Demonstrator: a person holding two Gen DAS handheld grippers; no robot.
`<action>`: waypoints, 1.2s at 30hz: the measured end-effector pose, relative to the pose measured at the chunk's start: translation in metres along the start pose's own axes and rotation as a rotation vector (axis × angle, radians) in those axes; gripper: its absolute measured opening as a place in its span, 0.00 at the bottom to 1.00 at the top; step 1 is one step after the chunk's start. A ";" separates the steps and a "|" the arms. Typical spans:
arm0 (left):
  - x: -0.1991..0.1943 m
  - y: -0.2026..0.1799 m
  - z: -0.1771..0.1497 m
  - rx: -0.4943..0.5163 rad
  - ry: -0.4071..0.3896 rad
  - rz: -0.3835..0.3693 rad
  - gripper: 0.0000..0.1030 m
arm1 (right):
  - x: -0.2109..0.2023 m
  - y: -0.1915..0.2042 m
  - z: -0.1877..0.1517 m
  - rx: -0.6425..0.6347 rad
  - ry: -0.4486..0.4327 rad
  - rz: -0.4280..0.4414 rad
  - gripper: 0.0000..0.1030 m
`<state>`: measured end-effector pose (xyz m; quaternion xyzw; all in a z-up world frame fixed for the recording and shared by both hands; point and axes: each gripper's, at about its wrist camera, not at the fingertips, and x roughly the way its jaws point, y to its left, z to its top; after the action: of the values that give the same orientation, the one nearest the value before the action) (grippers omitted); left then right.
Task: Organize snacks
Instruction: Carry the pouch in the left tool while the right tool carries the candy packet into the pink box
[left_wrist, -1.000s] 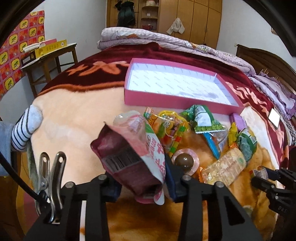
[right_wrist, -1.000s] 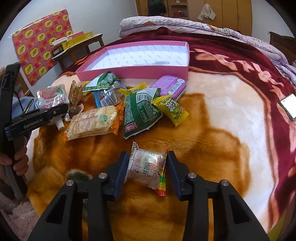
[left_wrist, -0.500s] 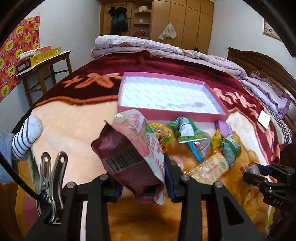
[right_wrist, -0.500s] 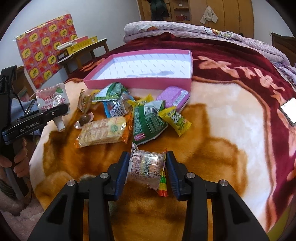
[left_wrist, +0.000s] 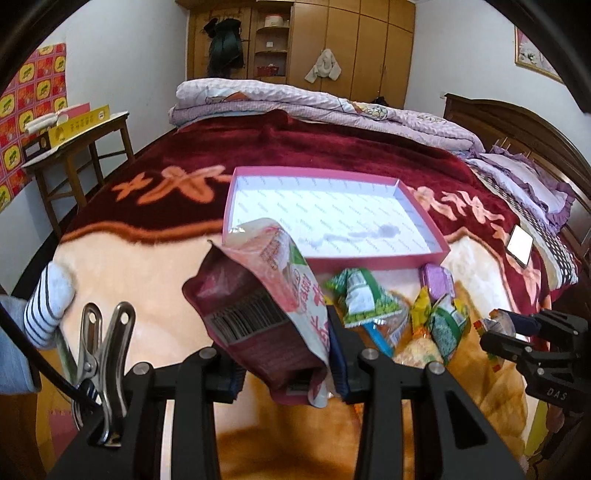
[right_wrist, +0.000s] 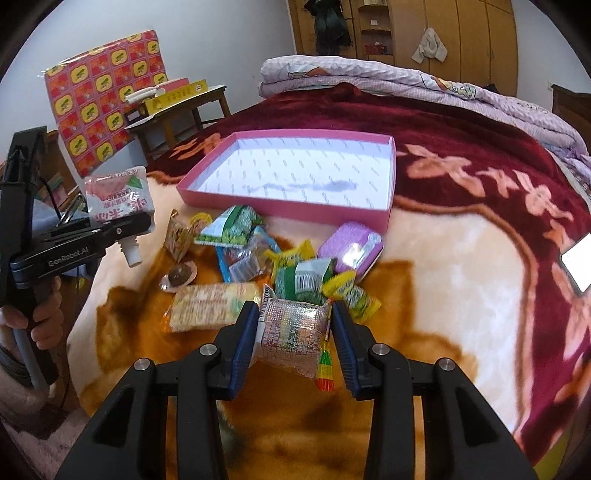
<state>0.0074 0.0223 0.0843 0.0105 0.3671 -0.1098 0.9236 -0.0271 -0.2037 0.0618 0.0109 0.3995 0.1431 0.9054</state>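
My left gripper is shut on a pink and maroon spouted drink pouch and holds it above the blanket, short of the pink box. The pouch also shows in the right wrist view. My right gripper is shut on a shiny silver snack packet with a small striped candy hanging beside it. The pink box is empty, with a white lining. A pile of loose snacks lies on the blanket in front of the box.
A purple tin lies by the box's near right corner. A phone lies on the blanket at the right. A wooden side table stands left of the bed. Folded quilts lie at the far end.
Both grippers have risen with their snacks and moved toward the pink box. The snack pile sits lower in both views.
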 end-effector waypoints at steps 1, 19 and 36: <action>0.000 0.000 0.003 0.002 0.000 -0.002 0.37 | 0.001 -0.001 0.005 -0.001 -0.003 -0.002 0.40; 0.053 0.001 0.047 0.021 0.021 0.021 0.38 | 0.039 -0.019 0.067 -0.030 -0.010 -0.030 0.40; 0.134 0.016 0.095 -0.003 0.085 0.027 0.38 | 0.098 -0.049 0.121 -0.024 0.013 -0.042 0.40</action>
<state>0.1691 0.0026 0.0616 0.0188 0.4059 -0.0963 0.9086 0.1359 -0.2129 0.0668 -0.0093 0.4037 0.1288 0.9057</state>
